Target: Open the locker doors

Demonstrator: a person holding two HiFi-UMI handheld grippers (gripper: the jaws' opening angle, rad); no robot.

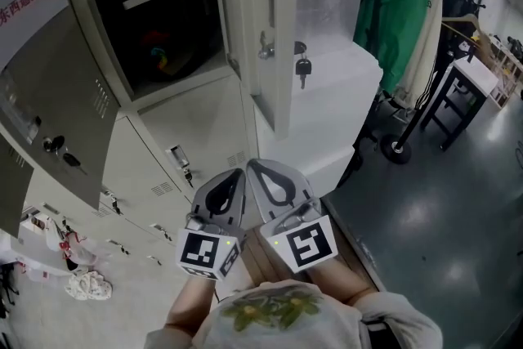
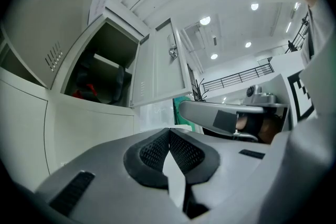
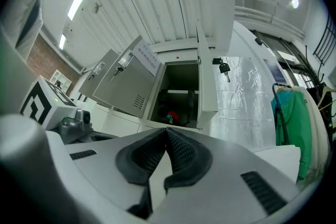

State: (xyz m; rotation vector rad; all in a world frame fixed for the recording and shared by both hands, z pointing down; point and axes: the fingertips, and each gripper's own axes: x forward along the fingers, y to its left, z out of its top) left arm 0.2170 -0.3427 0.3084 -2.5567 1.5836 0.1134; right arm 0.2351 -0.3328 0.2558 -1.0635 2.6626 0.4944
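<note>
The bank of pale lockers fills the left of the head view. One upper compartment (image 1: 155, 20) stands open and dark, with a small coloured object inside. Its white door (image 1: 274, 29) is swung out to the right, a key (image 1: 302, 68) hanging from the lock. Left of it a grey door (image 1: 57, 94) also hangs open. My left gripper (image 1: 239, 174) and right gripper (image 1: 253, 166) sit side by side below the lockers, both shut and empty, touching nothing. The left gripper (image 2: 169, 129) faces the open compartment (image 2: 100, 78). So does the right gripper (image 3: 167, 129), with the compartment (image 3: 181, 94) ahead of it.
Lower locker doors are closed; one has a key in its lock (image 1: 181, 161). A plastic-wrapped white cabinet (image 1: 335, 94) stands right of the lockers. Beyond it are a clothes rack with a green garment (image 1: 400, 12) and a black table (image 1: 466, 86). Bags (image 1: 82, 282) lie lower left.
</note>
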